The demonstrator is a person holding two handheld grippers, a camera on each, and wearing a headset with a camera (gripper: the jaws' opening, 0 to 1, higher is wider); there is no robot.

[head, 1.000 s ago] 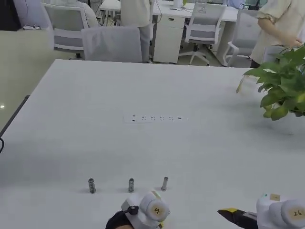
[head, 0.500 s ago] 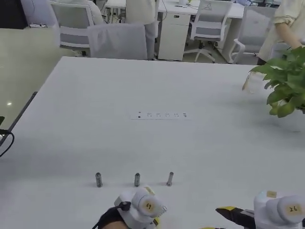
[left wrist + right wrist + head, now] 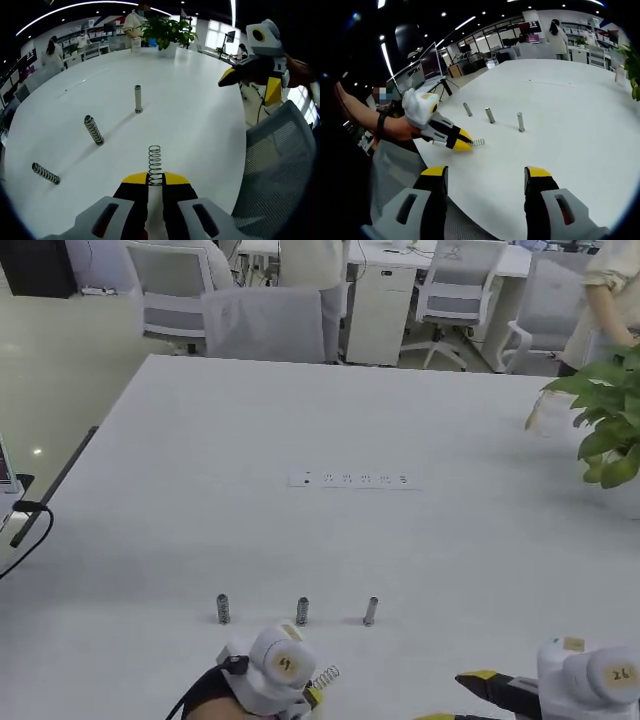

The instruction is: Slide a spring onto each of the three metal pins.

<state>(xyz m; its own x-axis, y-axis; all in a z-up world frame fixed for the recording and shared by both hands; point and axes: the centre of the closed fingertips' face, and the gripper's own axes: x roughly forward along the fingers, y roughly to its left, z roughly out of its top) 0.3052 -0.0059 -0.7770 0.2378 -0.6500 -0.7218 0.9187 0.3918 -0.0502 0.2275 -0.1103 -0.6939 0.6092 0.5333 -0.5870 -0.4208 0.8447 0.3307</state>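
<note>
Spring (image 3: 155, 162): likely light, bendy, easily kinked.
Left gripper (image 3: 155, 178): jaws pinch its near end, a sound hold.
Right gripper (image 3: 487, 172): wide apart, empty.

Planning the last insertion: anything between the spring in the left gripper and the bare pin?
Nothing visible. In the left gripper view, bare table lies between the spring in the left gripper and the bare pin; the two sprung pins stand off to the left, the right gripper off to the right.
</note>
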